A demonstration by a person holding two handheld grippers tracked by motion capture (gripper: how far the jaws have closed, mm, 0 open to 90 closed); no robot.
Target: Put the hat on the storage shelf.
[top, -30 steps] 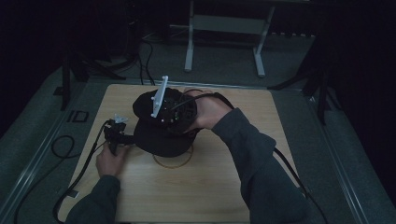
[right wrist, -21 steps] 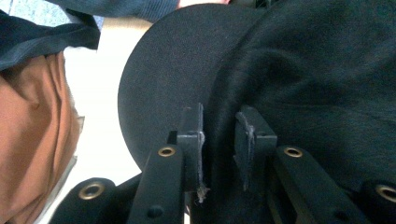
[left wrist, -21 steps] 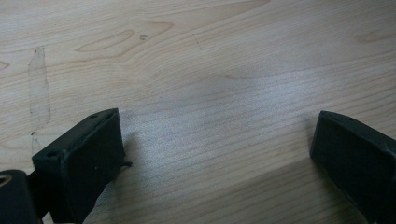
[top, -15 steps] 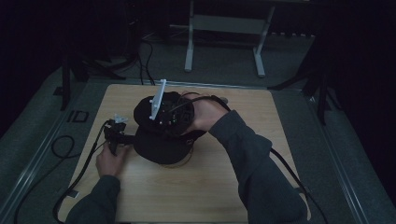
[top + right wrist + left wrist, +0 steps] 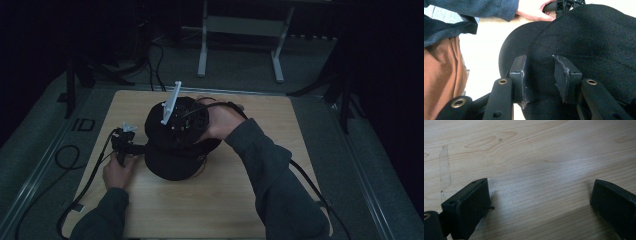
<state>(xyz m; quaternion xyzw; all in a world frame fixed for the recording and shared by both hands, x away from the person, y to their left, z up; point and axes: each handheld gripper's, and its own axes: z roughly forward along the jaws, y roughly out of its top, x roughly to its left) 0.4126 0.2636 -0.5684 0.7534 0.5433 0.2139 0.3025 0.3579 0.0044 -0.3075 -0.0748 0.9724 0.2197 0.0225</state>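
A black fabric hat (image 5: pixel 175 159) lies on the wooden table (image 5: pixel 240 200), left of centre. My right gripper (image 5: pixel 181 125) comes down on the hat from above, a white three-cornered plate (image 5: pixel 170 102) sticking up from it. In the right gripper view the right gripper (image 5: pixel 539 61) is shut on a fold of the hat (image 5: pixel 599 37). My left gripper (image 5: pixel 131 146) rests at the hat's left edge, held low over the table. In the left gripper view the left gripper (image 5: pixel 540 187) is open, with bare wood (image 5: pixel 536 150) between its fingers.
Black cables (image 5: pixel 75 165) trail off the table's left side and another cable (image 5: pixel 305 175) runs down the right forearm. A white stand (image 5: pixel 240 25) sits on the floor beyond the far edge. The person's left hand (image 5: pixel 534 11) lies next to the hat.
The right gripper and the hat have shifted slightly left and toward the front edge. The left gripper has stayed where it was.
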